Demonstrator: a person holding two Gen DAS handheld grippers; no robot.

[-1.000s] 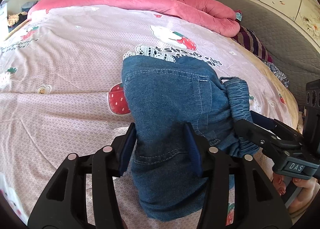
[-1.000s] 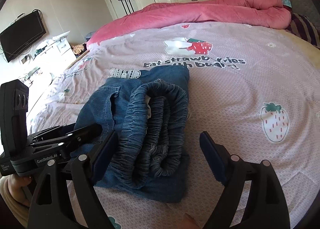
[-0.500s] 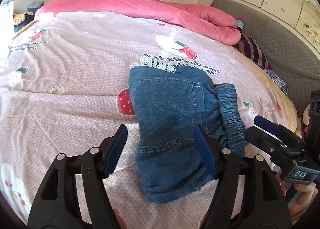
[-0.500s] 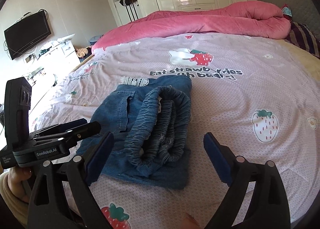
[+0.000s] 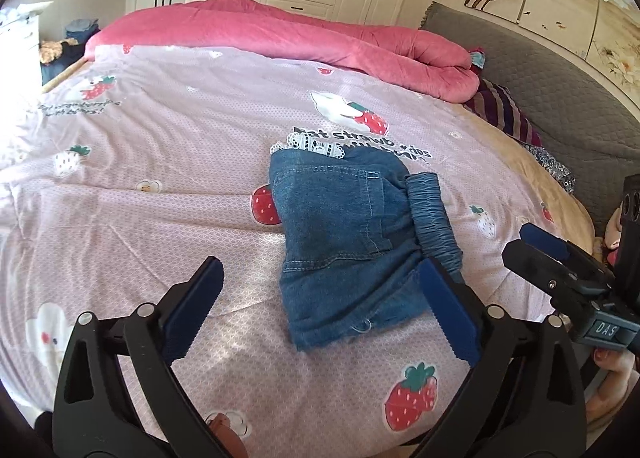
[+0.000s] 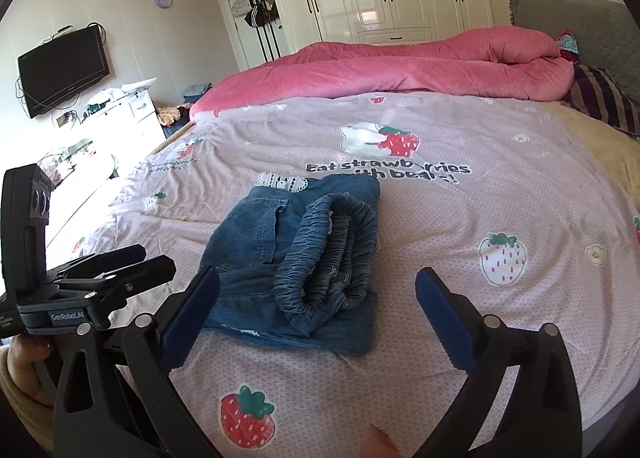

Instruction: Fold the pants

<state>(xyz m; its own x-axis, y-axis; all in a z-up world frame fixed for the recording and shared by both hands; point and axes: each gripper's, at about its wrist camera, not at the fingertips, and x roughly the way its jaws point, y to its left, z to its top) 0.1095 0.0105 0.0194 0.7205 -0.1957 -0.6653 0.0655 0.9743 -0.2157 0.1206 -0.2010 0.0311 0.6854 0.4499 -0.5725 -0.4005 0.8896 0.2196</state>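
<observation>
The blue denim pants (image 5: 344, 242) lie folded into a small bundle on the bed, with the gathered elastic waistband (image 5: 434, 214) along the right side; they also show in the right wrist view (image 6: 304, 258). My left gripper (image 5: 320, 308) is open and empty, held above the sheet just short of the bundle's near edge. My right gripper (image 6: 316, 314) is open and empty, also just short of the bundle. The right gripper shows at the right edge of the left wrist view (image 5: 560, 258), and the left gripper at the left edge of the right wrist view (image 6: 116, 270).
The bed sheet (image 5: 160, 186) is pink with strawberry prints. A rolled pink duvet (image 5: 320, 38) lies along the far side. A striped pillow (image 5: 504, 110) and grey headboard (image 5: 560, 98) are at the right. A TV (image 6: 64, 70) and white dresser (image 6: 120, 118) stand left.
Both grippers have pulled back from the folded pants and risen. The left gripper's jaws, which straddled the denim a second ago, have opened wider and now hold nothing.
</observation>
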